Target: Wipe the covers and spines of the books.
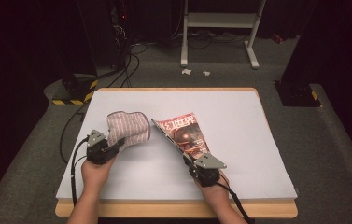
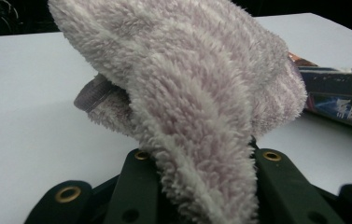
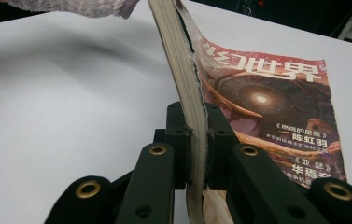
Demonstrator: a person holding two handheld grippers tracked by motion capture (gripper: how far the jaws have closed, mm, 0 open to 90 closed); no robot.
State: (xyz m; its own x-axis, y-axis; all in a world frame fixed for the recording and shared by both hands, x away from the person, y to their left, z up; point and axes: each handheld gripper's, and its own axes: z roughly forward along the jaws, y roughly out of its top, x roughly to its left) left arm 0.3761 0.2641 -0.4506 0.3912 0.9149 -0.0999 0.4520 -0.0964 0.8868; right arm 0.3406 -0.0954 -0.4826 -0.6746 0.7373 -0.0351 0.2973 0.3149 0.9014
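White-topped wooden desk [image 1: 239,154] on grey carpet in a dark room. Left hand-held gripper [image 1: 117,145] is clamped on a fluffy pink-and-white striped towel [image 1: 128,127] lifted ahead of it; right hand-held gripper [image 1: 187,160] is clamped on a tilted red-covered magazine [image 1: 185,133], just beside the towel.

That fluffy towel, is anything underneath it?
The towel hangs lifted in the left gripper; beneath it lies bare white table. The magazine sits beside it. Its folds hide their inside.
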